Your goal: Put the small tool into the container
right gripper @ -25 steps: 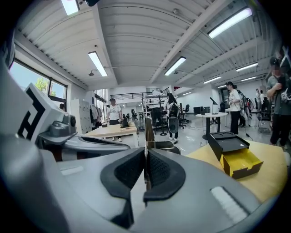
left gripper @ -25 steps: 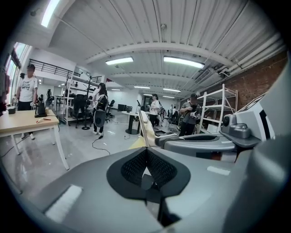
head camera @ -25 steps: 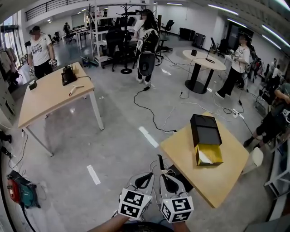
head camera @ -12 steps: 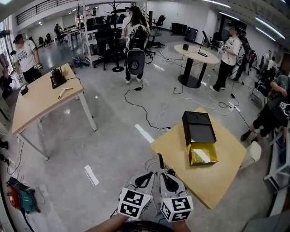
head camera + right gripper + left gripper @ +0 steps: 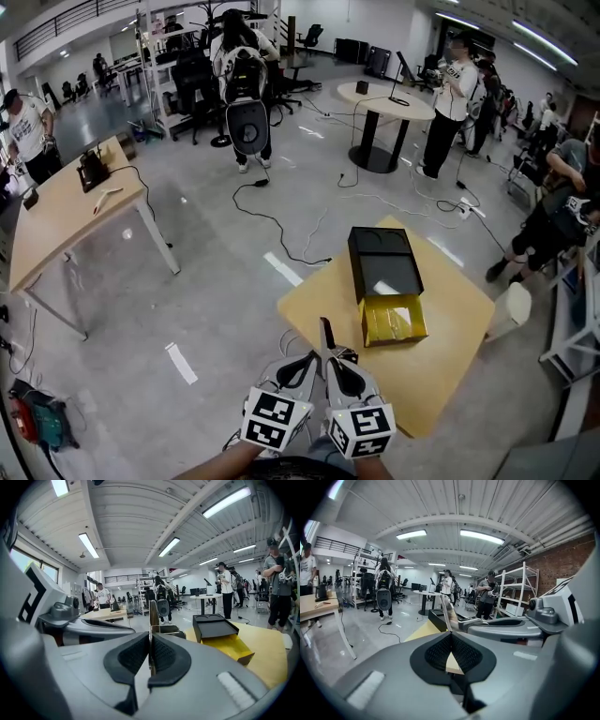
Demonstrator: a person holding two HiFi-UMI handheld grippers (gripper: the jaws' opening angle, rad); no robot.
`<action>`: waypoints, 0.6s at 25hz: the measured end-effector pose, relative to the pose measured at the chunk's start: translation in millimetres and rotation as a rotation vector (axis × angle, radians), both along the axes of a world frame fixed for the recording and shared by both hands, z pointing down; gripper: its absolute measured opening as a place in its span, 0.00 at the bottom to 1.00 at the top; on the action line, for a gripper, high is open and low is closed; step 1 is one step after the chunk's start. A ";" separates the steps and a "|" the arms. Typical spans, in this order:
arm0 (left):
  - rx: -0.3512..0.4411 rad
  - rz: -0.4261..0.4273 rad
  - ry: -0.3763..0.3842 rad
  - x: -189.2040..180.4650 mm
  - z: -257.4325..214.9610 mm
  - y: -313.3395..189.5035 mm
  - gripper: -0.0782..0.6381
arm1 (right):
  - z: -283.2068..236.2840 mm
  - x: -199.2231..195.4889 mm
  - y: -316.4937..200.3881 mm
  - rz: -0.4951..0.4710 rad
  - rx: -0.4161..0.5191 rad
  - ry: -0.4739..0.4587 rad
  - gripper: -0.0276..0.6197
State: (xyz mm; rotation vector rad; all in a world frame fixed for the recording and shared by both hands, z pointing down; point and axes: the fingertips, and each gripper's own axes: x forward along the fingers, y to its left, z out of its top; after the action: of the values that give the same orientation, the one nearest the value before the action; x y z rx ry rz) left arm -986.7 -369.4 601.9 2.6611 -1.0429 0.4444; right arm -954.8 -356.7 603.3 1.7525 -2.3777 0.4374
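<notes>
Both grippers sit side by side at the bottom of the head view. My right gripper (image 5: 336,364) (image 5: 151,637) is shut on a small thin flat tool (image 5: 325,335) (image 5: 153,613) that sticks out past its tips. Beside it my left gripper (image 5: 304,362) (image 5: 451,634) is shut with nothing in it; the tool (image 5: 446,613) shows just to its right. Ahead on the square wooden table (image 5: 450,356) lies the container, an open yellow box (image 5: 394,321) (image 5: 230,648), with its black lid (image 5: 382,264) (image 5: 213,625) against its far side. Both grippers hover off the table's near left corner.
A long wooden table (image 5: 56,211) stands far left, a round table (image 5: 384,98) at the back. Several people stand about the room, one seated at the right edge. Cables trail over the grey floor (image 5: 216,281). A red machine (image 5: 37,422) lies at bottom left.
The wooden table and box have slid left and nearer in the head view. Both grippers keep their place together, the right still gripping the tool.
</notes>
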 end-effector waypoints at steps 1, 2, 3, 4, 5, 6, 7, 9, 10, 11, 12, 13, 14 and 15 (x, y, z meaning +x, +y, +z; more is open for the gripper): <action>-0.001 0.007 -0.001 45.9 1.2 -29.3 0.12 | 1.2 45.7 -29.8 0.006 -0.002 -0.001 0.05; -0.003 0.014 -0.003 97.0 -2.6 -59.8 0.12 | -2.8 96.6 -60.8 0.011 -0.003 -0.002 0.05; -0.004 0.019 -0.004 154.3 -10.6 -90.7 0.12 | -11.2 153.6 -91.9 0.014 -0.003 -0.002 0.05; -0.006 0.023 -0.005 216.0 -19.8 -117.8 0.12 | -20.8 214.9 -119.0 0.017 -0.003 -0.001 0.05; -0.006 0.028 -0.007 279.4 -28.1 -137.7 0.12 | -29.2 277.9 -138.7 0.019 -0.004 -0.001 0.05; -0.006 0.033 -0.008 341.3 -34.7 -150.3 0.12 | -35.4 339.2 -151.1 0.022 -0.005 0.001 0.05; -0.006 0.040 -0.009 398.1 -38.7 -158.4 0.12 | -38.6 395.7 -158.9 0.026 -0.008 0.002 0.05; -0.006 0.053 -0.006 487.7 -37.0 -176.7 0.12 | -34.7 485.5 -176.7 0.038 -0.013 0.006 0.05; -0.006 0.060 -0.004 521.6 -33.0 -190.2 0.12 | -29.8 519.8 -190.0 0.045 -0.016 0.008 0.05; -0.008 0.066 -0.003 551.8 -29.2 -205.5 0.12 | -25.5 550.7 -205.4 0.053 -0.019 0.010 0.05; -0.010 0.072 -0.002 580.8 -26.5 -221.6 0.12 | -22.6 580.3 -221.6 0.060 -0.022 0.012 0.05; -0.013 0.076 -0.001 609.2 -24.8 -238.0 0.12 | -20.9 609.4 -238.2 0.065 -0.025 0.013 0.05; -0.014 0.079 -0.001 636.8 -23.2 -254.6 0.12 | -19.3 637.7 -255.0 0.070 -0.027 0.014 0.05; -0.015 0.081 0.000 663.0 -20.2 -271.1 0.12 | -16.3 664.7 -271.8 0.073 -0.029 0.012 0.05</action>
State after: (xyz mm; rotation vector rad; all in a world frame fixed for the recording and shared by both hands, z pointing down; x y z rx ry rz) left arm -323.7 -640.5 581.7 2.6971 -0.9304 0.4666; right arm -290.2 -628.5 587.0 1.8289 -2.2933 0.4665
